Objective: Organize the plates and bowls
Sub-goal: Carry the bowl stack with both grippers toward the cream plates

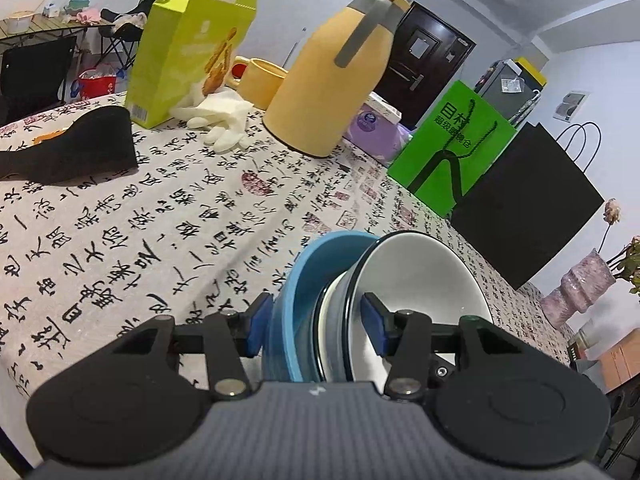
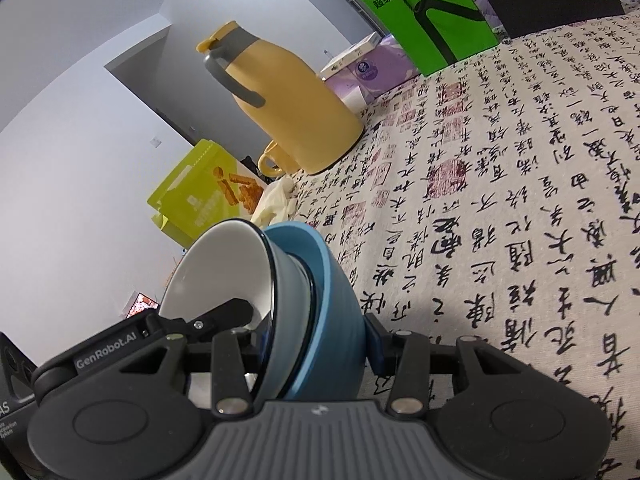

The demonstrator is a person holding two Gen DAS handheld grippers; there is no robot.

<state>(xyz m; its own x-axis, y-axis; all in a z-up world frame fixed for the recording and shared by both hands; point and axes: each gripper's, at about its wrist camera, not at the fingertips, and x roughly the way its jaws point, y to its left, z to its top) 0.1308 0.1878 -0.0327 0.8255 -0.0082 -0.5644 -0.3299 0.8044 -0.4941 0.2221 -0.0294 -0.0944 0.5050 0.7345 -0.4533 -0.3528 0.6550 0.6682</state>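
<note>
**Both grippers hold one stack of bowls above the table**

We see a nested stack of bowls, and each gripper clamps it from its own side. The outer one is a blue bowl (image 1: 296, 292), inside it sits a grey bowl (image 1: 340, 312) with a dark rim, and the innermost is a white bowl (image 1: 420, 276).

In the left wrist view, the left gripper (image 1: 314, 326) has its jaws closed on the stack: one blue pad presses on the outside wall of the blue bowl, the other pad lies inside the white bowl. The stack appears tilted, with its opening to the right of this picture.

In the right wrist view, the right gripper (image 2: 312, 334) grips the same stack, blue bowl (image 2: 336, 292) on the right and white bowl (image 2: 224, 268) on the left. One pad touches the blue outer wall. The other finger is mostly hidden behind the rims, so we cannot see exactly where it touches. A black finger of the other gripper reaches into the white bowl.

The stack seems lifted off the tablecloth (image 1: 160, 216), which is printed with calligraphy. Further back on the table stand a yellow thermos jug (image 1: 328, 80), a yellow mug (image 1: 262, 80), a green snack box (image 1: 188, 48), white gloves (image 1: 218, 120), a green paper bag (image 1: 452, 148) and a black paper bag (image 1: 528, 204).
</note>
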